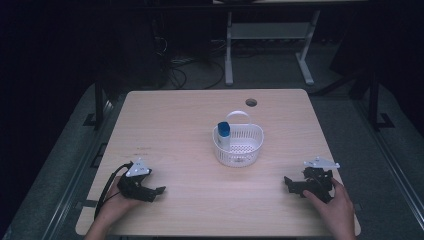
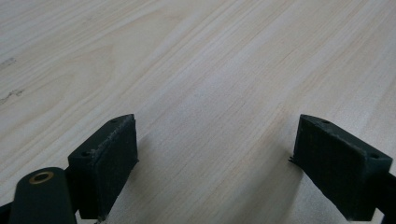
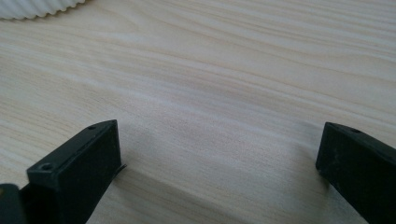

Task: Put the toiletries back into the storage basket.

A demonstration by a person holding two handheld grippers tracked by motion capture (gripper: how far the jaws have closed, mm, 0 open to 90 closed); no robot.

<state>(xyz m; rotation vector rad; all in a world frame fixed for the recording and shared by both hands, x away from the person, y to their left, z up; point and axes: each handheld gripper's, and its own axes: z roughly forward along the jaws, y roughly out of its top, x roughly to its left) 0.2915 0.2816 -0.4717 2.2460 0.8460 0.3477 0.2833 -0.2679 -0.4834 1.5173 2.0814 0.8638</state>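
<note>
Pale wood grain runs across the table [image 1: 180, 130] in front of you, and your two hands rest low on its near edge, well apart. Your left gripper [image 1: 156, 191] sits at the near left with its jaws spread wide; in the left gripper view both black pads stand far from each other with only bare wood between them [image 2: 215, 154]. Your right gripper [image 1: 291, 184] lies at the near right, and its own view shows the jaws just as wide, nothing held [image 3: 219, 158]. Your right hand [image 1: 336, 206] covers much of that gripper's body, and your left hand [image 1: 116, 205] is partly cut off by the bottom edge.

Between the two, farther from you, a white perforated basket [image 1: 250, 148] stands near the table's middle with its handle upright. A white bottle with a blue cap [image 1: 223, 134] stands inside at the basket's left side; its lower part is hidden by the wall, and any label is too small to read. A ribbed white rim [image 3: 37, 8], cut off at the top left corner of the right gripper view, is probably that basket. Beyond the table the room is too dark to make out much.
</note>
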